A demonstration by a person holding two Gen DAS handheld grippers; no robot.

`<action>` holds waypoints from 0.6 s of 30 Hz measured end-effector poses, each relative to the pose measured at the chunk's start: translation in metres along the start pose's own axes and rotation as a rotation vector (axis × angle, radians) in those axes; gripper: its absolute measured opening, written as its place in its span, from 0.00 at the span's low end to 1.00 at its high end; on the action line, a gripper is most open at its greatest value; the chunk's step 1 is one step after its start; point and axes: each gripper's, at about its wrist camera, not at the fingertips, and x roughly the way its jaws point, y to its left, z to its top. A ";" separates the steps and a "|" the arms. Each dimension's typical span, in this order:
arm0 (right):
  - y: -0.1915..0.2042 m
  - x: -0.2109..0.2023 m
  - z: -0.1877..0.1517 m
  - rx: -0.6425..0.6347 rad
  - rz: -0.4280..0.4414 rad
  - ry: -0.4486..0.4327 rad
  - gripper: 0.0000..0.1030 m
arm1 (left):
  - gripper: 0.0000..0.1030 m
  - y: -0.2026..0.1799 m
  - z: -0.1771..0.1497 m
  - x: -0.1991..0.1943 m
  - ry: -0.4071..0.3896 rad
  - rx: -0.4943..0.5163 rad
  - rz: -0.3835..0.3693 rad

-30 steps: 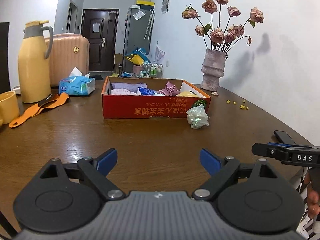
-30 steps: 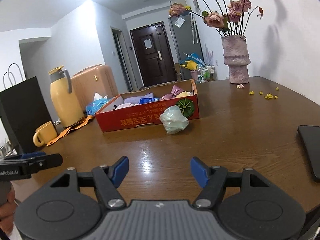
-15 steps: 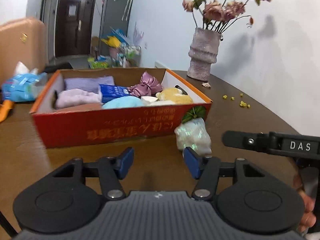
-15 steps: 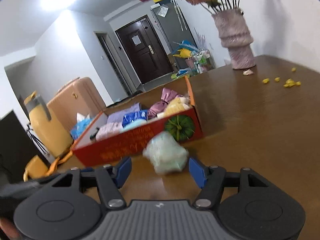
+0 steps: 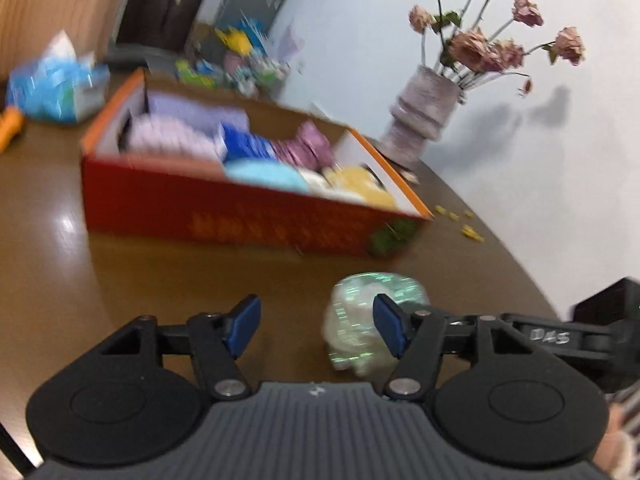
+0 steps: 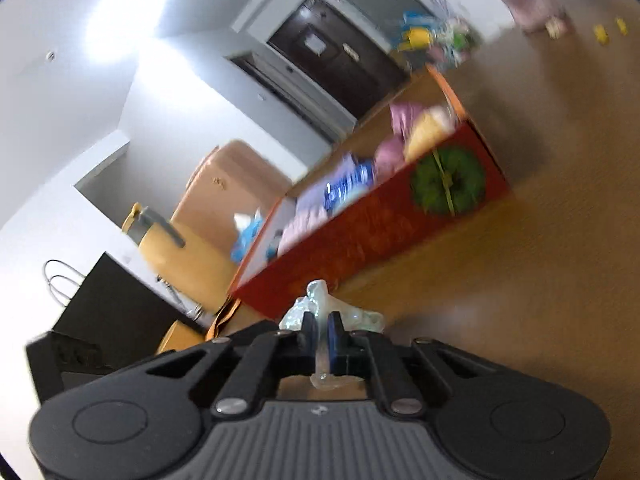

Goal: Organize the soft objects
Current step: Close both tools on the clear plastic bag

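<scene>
Nearest the cameras, the right gripper [image 6: 321,338] has its fingers clenched on one pale crinkly bundle [image 5: 362,320] just above the tabletop [image 5: 160,272]; the left gripper [image 5: 316,322], jaws opening, holds nothing. "DAS" marks the right gripper. Beyond, one red box [image 5: 240,216] holds several soft items, one vase [image 5: 420,120] behind.

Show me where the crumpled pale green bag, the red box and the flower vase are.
crumpled pale green bag [image 5: 352,320], left wrist view, its middle.
red box [image 5: 224,220], left wrist view, its near wall.
flower vase [image 5: 420,116], left wrist view, its body.
</scene>
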 end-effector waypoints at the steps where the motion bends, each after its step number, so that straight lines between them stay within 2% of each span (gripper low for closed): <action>1: -0.005 -0.001 -0.005 0.018 -0.017 0.015 0.06 | 0.61 -0.001 -0.004 0.002 0.011 -0.005 -0.005; 3: -0.011 -0.004 -0.012 0.026 -0.068 0.011 0.06 | 0.57 -0.008 -0.011 0.010 0.024 0.008 0.000; 4: -0.010 -0.008 -0.015 0.011 -0.106 0.002 0.06 | 0.49 -0.012 -0.014 0.015 0.035 0.017 -0.010; 5: -0.007 -0.012 -0.018 -0.013 -0.137 -0.006 0.06 | 0.36 -0.016 -0.017 0.019 0.048 0.019 -0.025; 7: -0.005 -0.014 -0.022 -0.034 -0.181 -0.010 0.06 | 0.20 -0.024 -0.022 0.027 0.066 0.016 -0.079; 8: -0.006 -0.014 -0.025 -0.044 -0.198 -0.013 0.06 | 0.15 -0.027 -0.022 0.030 0.070 0.016 -0.078; 10: -0.005 -0.020 -0.026 -0.065 -0.221 -0.031 0.16 | 0.08 -0.031 -0.026 0.035 0.085 0.026 -0.056; 12: -0.005 -0.032 -0.025 -0.084 -0.267 -0.060 0.19 | 0.08 -0.028 -0.030 0.041 0.111 0.009 -0.034; 15: -0.003 -0.041 -0.019 -0.106 -0.287 -0.110 0.23 | 0.05 -0.028 -0.033 0.043 0.110 0.019 -0.020; 17: -0.001 -0.043 -0.014 -0.130 -0.295 -0.145 0.29 | 0.07 -0.030 -0.030 0.038 0.092 0.033 -0.035; 18: 0.001 -0.043 -0.010 -0.154 -0.294 -0.155 0.36 | 0.09 -0.032 -0.027 0.033 0.069 0.048 -0.042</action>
